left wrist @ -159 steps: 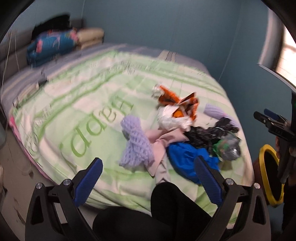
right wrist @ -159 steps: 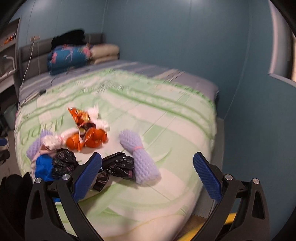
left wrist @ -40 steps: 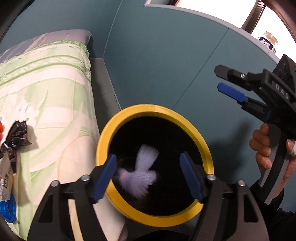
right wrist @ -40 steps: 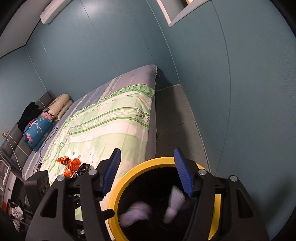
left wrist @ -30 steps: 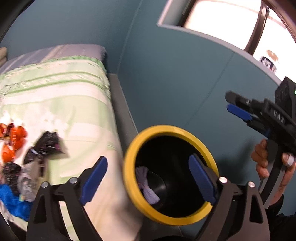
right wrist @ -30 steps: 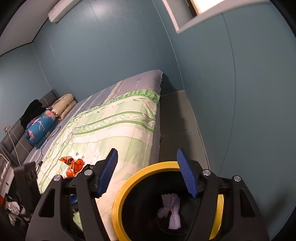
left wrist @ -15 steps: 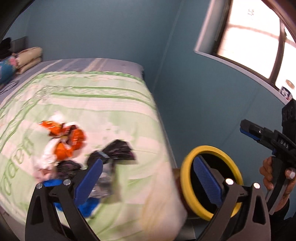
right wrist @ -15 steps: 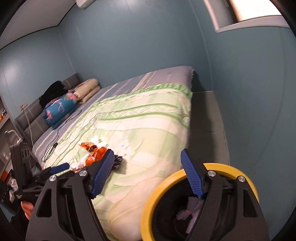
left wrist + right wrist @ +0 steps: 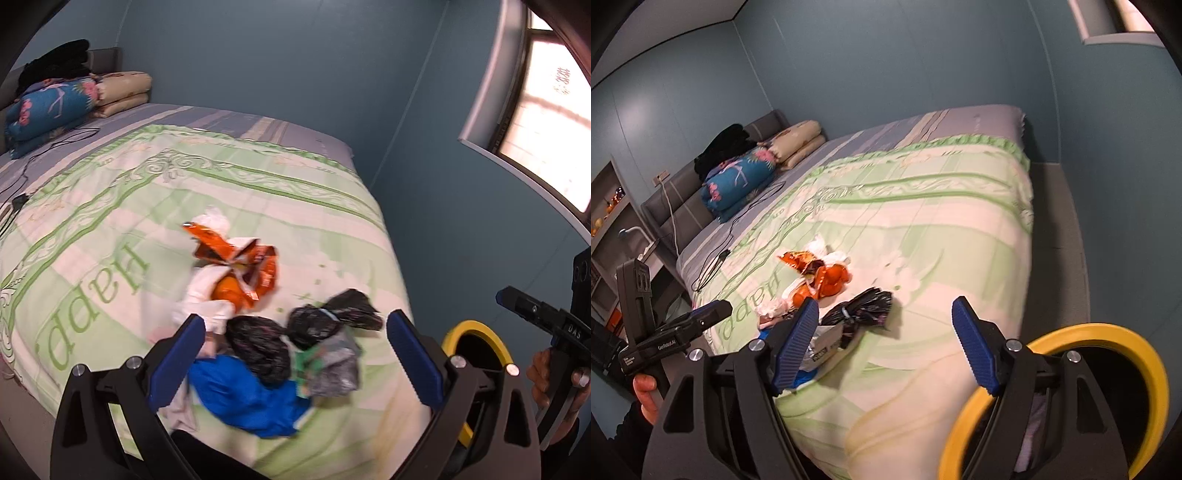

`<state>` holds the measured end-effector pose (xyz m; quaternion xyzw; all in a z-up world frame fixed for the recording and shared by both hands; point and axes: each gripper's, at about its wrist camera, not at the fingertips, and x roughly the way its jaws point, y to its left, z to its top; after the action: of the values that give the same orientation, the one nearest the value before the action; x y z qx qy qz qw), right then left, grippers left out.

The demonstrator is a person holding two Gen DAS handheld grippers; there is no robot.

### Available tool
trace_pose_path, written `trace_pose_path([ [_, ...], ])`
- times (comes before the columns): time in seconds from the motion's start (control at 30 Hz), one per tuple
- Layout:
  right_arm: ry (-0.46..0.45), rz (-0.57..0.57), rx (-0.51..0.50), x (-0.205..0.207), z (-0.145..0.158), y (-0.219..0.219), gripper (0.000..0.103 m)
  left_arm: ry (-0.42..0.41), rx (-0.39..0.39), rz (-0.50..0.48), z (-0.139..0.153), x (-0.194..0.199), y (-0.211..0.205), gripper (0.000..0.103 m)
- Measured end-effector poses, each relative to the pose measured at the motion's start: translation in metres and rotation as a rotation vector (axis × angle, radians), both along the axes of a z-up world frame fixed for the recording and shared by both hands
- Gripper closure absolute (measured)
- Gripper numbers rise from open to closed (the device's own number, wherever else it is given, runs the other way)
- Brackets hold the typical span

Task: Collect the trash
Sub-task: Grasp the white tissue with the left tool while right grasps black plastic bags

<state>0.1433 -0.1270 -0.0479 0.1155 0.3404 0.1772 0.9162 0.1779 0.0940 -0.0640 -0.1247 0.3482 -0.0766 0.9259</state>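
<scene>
My left gripper [image 9: 295, 354], jaws apart and empty, hangs right over the near-edge trash pile [image 9: 269, 332] on the bed [image 9: 110, 221], nearer than my open right gripper [image 9: 886, 343] by the yellow-rimmed bin [image 9: 1108, 332].

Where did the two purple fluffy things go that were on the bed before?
Both went into the yellow-rimmed bin beside the bed. The left gripper and right gripper, both open and empty, have swung back from the bin to the trash pile. The orange wrappers, black bags and blue bag stayed put.
</scene>
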Motion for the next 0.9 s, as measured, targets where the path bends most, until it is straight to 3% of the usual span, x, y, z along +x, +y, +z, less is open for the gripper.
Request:
trace_pose_path([
  [0.53,0.158,0.048,-0.042,0.078,-0.067,0.058,0.032,0.082,0.059,0.063,-0.053,0.029,0.048,0.008],
  [0.9,0.201,0.049,-0.091,0.098,-0.087,0.07,0.033,0.126,0.018,0.08,-0.075,0.047,0.071,0.008],
])
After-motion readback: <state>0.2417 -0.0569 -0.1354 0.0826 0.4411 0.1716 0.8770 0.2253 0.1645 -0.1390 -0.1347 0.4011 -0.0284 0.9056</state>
